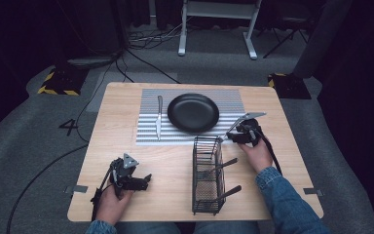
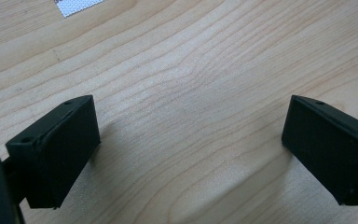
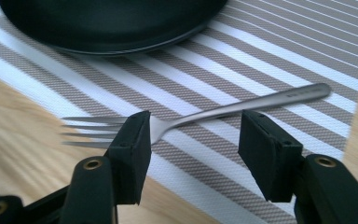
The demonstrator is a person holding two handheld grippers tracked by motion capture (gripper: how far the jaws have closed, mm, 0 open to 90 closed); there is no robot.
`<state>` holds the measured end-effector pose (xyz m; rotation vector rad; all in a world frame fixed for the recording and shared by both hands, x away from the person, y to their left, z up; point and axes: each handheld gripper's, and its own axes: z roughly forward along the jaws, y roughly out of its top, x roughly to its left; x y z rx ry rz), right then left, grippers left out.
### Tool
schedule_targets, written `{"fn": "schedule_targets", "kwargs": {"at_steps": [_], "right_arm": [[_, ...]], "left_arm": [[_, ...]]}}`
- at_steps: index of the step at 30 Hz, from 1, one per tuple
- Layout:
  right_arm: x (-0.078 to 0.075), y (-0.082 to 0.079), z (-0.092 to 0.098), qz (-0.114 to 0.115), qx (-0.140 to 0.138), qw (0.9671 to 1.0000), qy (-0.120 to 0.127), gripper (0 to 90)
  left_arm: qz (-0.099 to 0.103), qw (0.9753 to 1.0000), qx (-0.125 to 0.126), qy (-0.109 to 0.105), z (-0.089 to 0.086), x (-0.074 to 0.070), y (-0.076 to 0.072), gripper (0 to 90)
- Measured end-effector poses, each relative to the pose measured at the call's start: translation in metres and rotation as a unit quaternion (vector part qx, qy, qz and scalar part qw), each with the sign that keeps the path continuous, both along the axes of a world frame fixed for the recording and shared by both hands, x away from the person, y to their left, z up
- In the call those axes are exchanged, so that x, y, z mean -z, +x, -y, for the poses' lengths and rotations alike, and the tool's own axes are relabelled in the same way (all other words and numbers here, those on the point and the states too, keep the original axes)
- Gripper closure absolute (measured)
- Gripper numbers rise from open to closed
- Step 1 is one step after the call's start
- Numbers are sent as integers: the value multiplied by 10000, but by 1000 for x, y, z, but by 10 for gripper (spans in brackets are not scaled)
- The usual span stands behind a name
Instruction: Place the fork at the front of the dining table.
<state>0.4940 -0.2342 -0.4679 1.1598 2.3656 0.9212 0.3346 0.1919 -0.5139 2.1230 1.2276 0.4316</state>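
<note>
While the left gripper (image 1: pixel 132 183) sits low at the lower left of the high view, held in the person's left hand (image 1: pixel 111 202) over bare table (image 1: pixel 175 161), its jaws are spread wide with nothing between them. In the left gripper view the two black pads (image 2: pixel 58 149) stand at opposite edges of the frame, only wood grain between them. A corner of the striped placemat (image 2: pixel 77 5) shows at the top left of that view. Whether the pads touch the wood, I cannot tell.

Right gripper (image 1: pixel 236 137) is at centre right of the high view, at the front right corner of the placemat (image 1: pixel 148 134), held by the right hand (image 1: pixel 257 153) in a denim sleeve (image 1: pixel 285 197). In the right gripper view its jaws are released and well apart, and the fork (image 3: pixel 200 116) lies across the gap between them. The left pad (image 3: pixel 130 151) overlaps the fork's neck just behind the tines, which point to frame left. The right pad sits in front of the handle. No clamp on it. Contact between pad and fork cannot be judged.

The fork rests on the striped mat just below the black plate (image 3: pixel 112 23), with the handle running up to the right.

High view, rest of layout:
- black plate (image 1: pixel 193 113) is centred on the mat
- knife (image 1: pixel 159 117) lies on the mat left of the plate
- black wire basket (image 1: pixel 207 175) stands at lower centre, with two dark-handled utensils (image 1: pixel 219 168) sticking out to the right
</note>
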Motion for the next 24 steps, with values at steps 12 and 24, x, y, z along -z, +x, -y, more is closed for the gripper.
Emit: {"fn": "schedule_targets", "kwargs": {"at_steps": [12,24], "right_arm": [[-2,-22,-30,24,-413,9991,39,432],[12,-21,-28,-148,-316,9994,-15,425]], "left_arm": [[-1,10000,-1,-2,0,0,0,43],[0,10000,0,0,0,0,0,43]]}}
